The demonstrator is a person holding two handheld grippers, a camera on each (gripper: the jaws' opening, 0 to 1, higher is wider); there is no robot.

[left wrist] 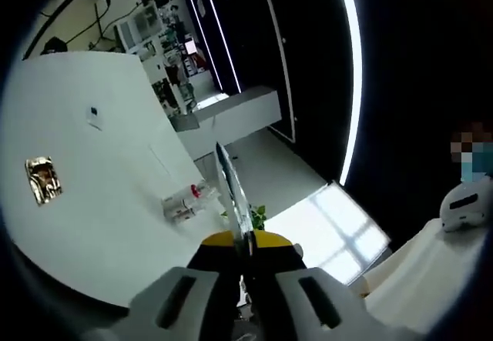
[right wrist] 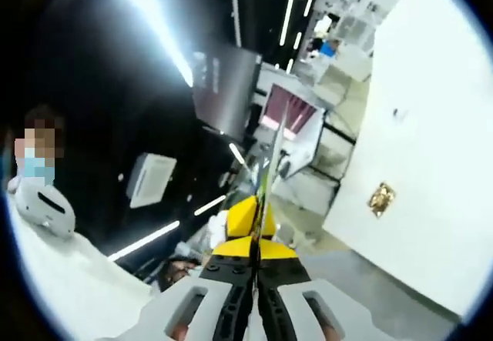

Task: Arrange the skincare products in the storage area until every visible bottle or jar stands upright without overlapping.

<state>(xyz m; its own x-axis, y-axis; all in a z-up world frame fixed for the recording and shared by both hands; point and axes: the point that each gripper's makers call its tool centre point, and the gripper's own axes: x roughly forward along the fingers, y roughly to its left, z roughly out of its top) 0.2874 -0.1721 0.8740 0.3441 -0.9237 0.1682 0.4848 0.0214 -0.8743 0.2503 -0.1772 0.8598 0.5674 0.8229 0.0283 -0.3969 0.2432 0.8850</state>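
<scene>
My left gripper (left wrist: 222, 155) points along a broad white surface (left wrist: 92, 225), its jaws pressed together with nothing between them. Just left of the jaws, a small clear bottle-like thing with a red end (left wrist: 183, 203) lies on its side on that surface; it is too small to identify. My right gripper (right wrist: 280, 129) is also shut and empty, aimed at a dark space crossed by light strips. The same white surface (right wrist: 431, 164) fills the right of the right gripper view.
A small gold square (left wrist: 42, 179) (right wrist: 381, 197) and a tiny label (left wrist: 94, 116) sit on the white surface. Cluttered shelves (left wrist: 166, 56) stand far off. A person in white clothing (left wrist: 431, 272) (right wrist: 54, 279) is close by. A bright light strip (left wrist: 353, 71) curves over the dark background.
</scene>
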